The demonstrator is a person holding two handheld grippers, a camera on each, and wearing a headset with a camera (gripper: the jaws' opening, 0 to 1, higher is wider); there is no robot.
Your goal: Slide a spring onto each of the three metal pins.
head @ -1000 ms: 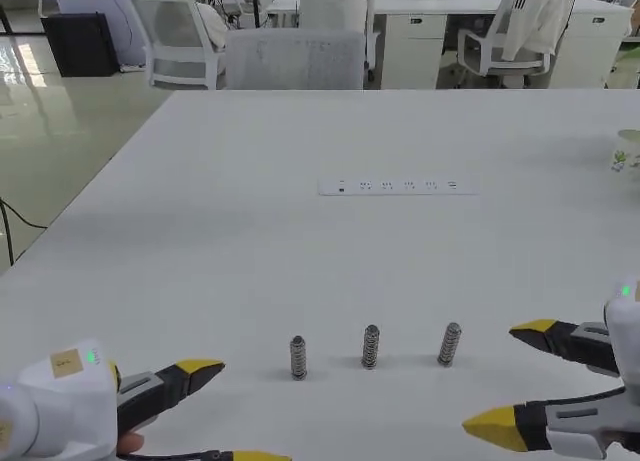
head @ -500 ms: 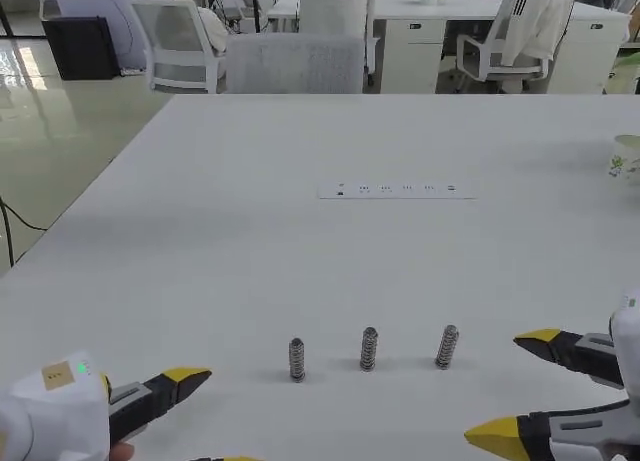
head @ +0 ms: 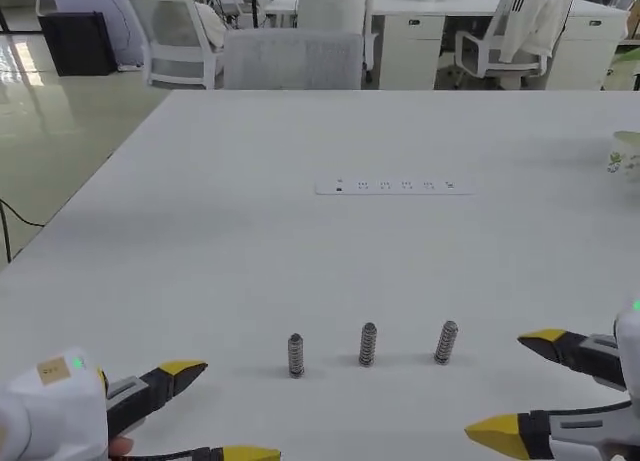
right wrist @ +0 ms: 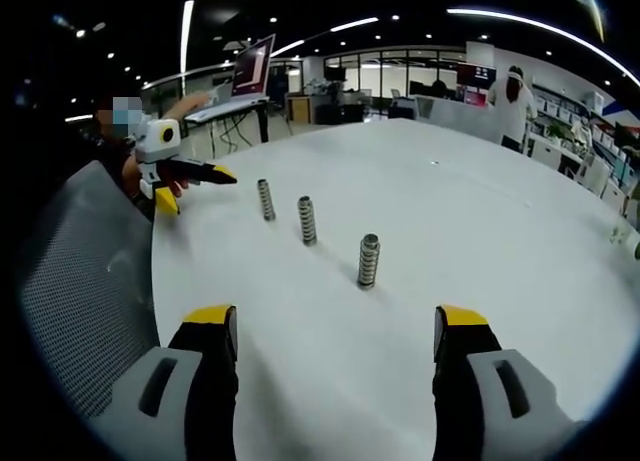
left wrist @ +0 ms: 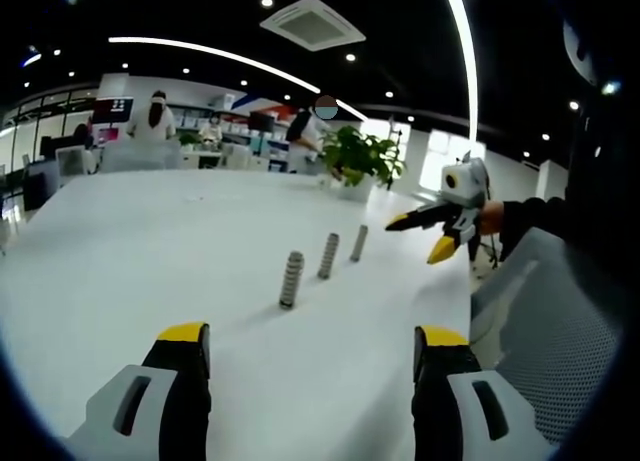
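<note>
Jaws wide apart and empty on left gripper (head: 215,411) and right gripper (head: 515,386), both clear of the three upright springs (head: 367,344) in a row between them on the table (head: 300,231).

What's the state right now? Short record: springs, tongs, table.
springs: left spring, middle spring and right spring stand upright in a row, apparently each on a pin
left tongs: open, empty, apart from the left spring
right tongs: open, empty, apart from the right spring
table: white, with a power strip farther back
</note>
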